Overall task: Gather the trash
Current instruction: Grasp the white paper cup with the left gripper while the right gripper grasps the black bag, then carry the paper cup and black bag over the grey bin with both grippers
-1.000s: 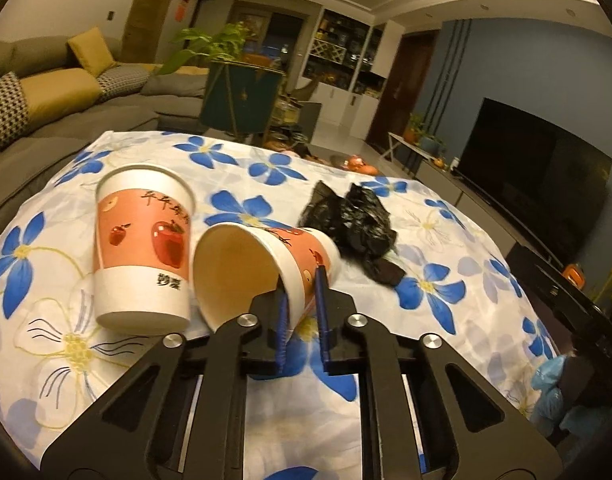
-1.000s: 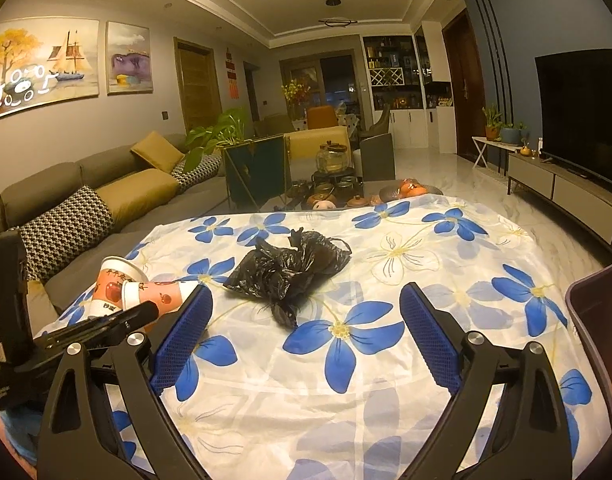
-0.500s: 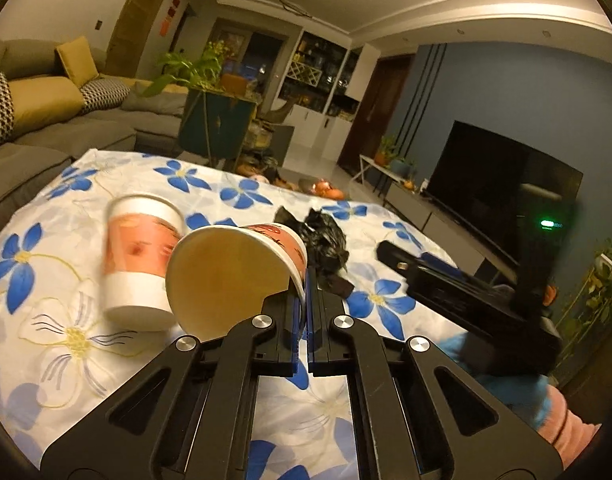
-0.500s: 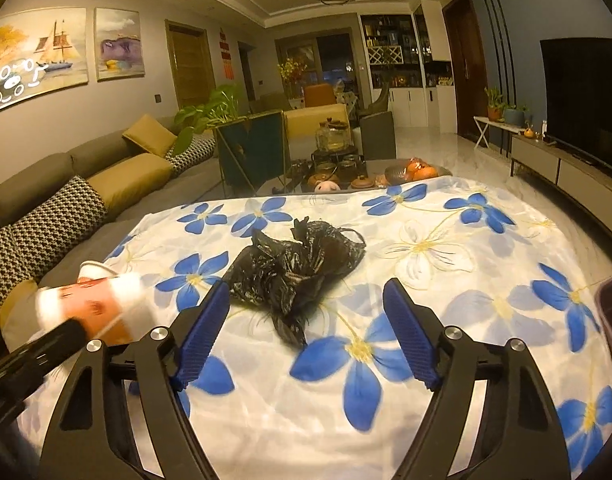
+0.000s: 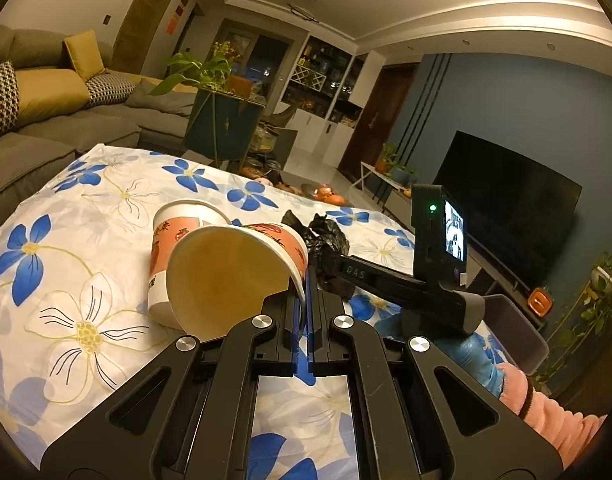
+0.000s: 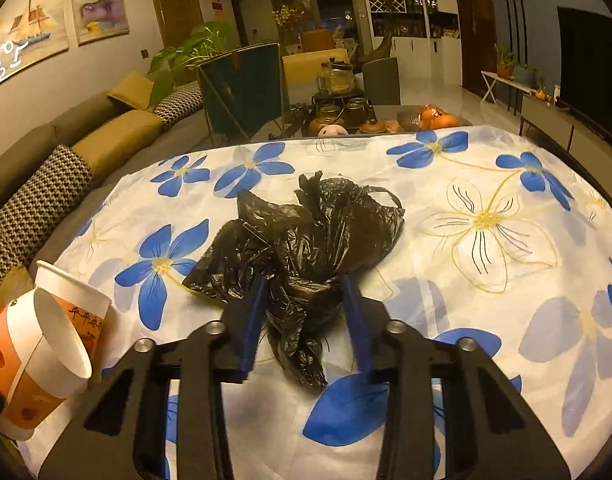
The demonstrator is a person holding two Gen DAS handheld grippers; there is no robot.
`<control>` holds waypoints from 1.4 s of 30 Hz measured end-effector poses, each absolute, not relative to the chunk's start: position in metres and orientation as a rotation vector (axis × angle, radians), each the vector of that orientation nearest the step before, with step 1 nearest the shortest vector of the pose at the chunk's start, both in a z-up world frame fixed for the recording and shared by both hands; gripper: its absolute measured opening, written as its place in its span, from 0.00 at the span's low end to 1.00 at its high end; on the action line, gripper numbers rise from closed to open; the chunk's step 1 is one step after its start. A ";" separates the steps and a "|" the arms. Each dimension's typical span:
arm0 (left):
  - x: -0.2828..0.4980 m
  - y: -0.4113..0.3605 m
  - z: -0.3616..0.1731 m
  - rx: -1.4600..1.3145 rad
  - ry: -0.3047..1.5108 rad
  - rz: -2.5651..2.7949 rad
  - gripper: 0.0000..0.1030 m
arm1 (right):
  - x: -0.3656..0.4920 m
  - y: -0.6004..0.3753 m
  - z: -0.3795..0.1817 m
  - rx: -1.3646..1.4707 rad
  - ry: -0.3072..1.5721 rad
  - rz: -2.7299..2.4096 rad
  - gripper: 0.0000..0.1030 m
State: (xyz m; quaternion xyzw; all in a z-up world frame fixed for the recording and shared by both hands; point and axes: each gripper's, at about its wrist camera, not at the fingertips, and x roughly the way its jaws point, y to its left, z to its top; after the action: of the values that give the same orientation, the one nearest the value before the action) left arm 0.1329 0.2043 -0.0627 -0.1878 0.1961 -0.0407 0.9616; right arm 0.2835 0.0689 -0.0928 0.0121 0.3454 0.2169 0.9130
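From the left wrist, the left gripper (image 5: 304,300) has its blue pads pressed together on the rim of a paper cup (image 5: 234,276), which is held tipped on its side with the open mouth facing the camera. A second paper cup (image 5: 174,240) stands upright on the flowered tablecloth (image 5: 86,280) just behind it, the two touching or nearly so (the overlap hides the contact). To the left of the cups the cloth is bare out to its edge, where the grey sofa (image 5: 46,136) begins. To the right, the right gripper's body (image 5: 409,288) crosses the view, held by a blue-gloved hand (image 5: 469,360) with a pink sleeve (image 5: 545,412); the black plastic bag (image 5: 325,240) shows beyond it.

From the right wrist, the right gripper (image 6: 306,312) has its fingers spread partway, one on each side of the black plastic bag's (image 6: 309,236) crumpled lower part, close to the plastic; whether they press it I cannot tell. The bag lies near the middle of the cloth (image 6: 485,280), with wide open cloth to its right and behind it up to the far edge. At the lower left, both cups (image 6: 50,352) sit close to the cloth's near-left edge.
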 end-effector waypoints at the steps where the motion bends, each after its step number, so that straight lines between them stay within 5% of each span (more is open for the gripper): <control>1: 0.133 0.203 -0.063 -0.380 0.398 -0.084 0.02 | 0.283 0.066 -0.091 0.036 0.705 0.451 0.32; 21: 0.141 0.158 -0.055 -0.338 0.417 -0.168 0.02 | 0.205 -0.014 -0.049 0.106 0.521 0.426 0.25; 42: 0.170 0.024 -0.058 -0.213 0.483 -0.449 0.02 | 0.152 -0.139 -0.024 0.177 0.376 0.207 0.25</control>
State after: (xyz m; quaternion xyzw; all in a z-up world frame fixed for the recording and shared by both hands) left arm 0.1699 0.0242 -0.0576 -0.1044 0.2367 -0.2202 0.9405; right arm 0.1520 -0.1391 -0.0236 0.0875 0.1862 0.1026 0.9732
